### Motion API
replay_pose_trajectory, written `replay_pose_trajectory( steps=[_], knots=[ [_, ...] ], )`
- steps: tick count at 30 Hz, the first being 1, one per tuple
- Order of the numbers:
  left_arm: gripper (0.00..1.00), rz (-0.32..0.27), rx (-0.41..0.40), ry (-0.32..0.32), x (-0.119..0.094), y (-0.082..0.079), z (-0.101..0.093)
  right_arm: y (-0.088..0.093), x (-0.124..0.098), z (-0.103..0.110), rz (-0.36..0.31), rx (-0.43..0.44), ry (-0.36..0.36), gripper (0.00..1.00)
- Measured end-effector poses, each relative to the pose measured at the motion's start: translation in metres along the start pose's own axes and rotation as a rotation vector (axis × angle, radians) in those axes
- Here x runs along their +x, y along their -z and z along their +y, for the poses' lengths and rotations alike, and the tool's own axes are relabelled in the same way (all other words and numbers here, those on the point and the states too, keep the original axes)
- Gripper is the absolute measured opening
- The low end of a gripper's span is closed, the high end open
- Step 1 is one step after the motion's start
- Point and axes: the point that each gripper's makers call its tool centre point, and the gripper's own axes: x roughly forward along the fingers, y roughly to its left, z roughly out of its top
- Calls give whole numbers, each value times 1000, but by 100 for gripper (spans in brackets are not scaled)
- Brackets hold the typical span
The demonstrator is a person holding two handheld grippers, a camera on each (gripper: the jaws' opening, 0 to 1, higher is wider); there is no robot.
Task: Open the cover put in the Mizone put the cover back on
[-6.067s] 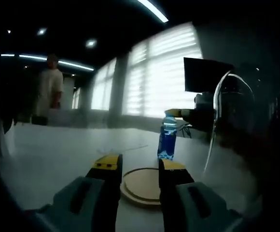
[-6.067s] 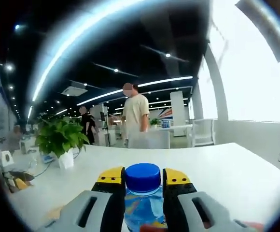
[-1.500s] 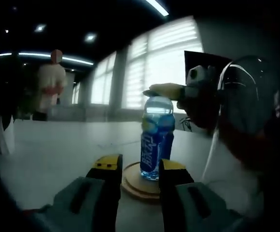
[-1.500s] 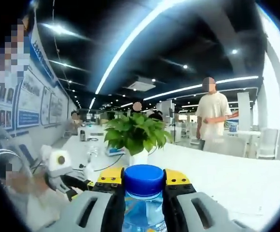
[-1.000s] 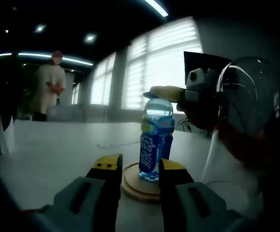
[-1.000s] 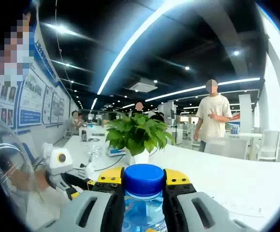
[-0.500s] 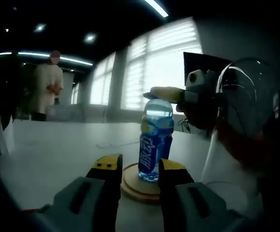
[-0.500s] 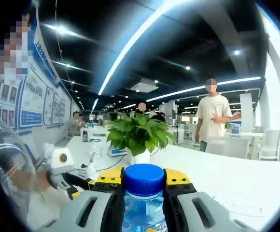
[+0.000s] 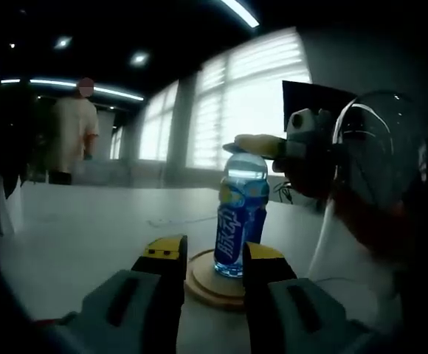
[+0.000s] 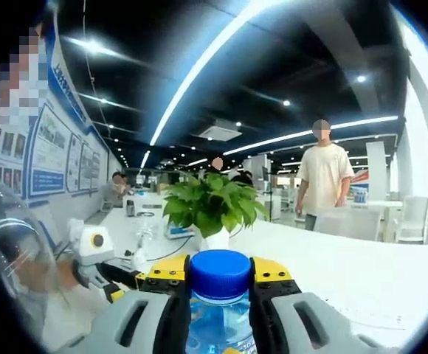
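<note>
Left gripper view: the left gripper (image 9: 203, 254) is hovering low over the white table (image 9: 81, 228), its fingers spread and holding nothing, aimed at the bottle (image 9: 237, 214).
Bottle position: the Mizone bottle is standing upright on a round wooden base (image 9: 210, 284), just beyond the yellow tips of the left fingers.
Right gripper: the right gripper (image 10: 220, 274) is reaching in from the right of the left gripper view and pinching the bottle just under its blue cap (image 10: 220, 271), the cap sitting between the two yellow-tipped fingers.
Bottle look: clear plastic, blue label with white lettering and a yellow patch near the shoulder, pale liquid inside, backlit by the bright window (image 9: 251, 110).
Cover: a clear dome (image 9: 361, 184) is showing at the right of the left gripper view, seemingly off the base; where it is resting cannot be told.
Handling, as a judgement: the bottle is looking full and so moderately heavy; its thin wall is likely to dent under a hard squeeze and its label is probably slick, so the stiff neck under the cap is the sound place to hold. The dome is likely light, rigid, smooth and easy to scuff.
Background: a potted plant (image 10: 210, 210) is standing on the table and a person (image 10: 321, 177) is standing beyond it.
</note>
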Motion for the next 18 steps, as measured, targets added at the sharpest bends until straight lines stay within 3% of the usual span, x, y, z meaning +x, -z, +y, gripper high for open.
replay_pose_trajectory(
  steps=[18],
  knots=[
    [22,-21,-13,8,-2,-5,-1,0,-9,-5,-6,-6,21,25]
  ],
)
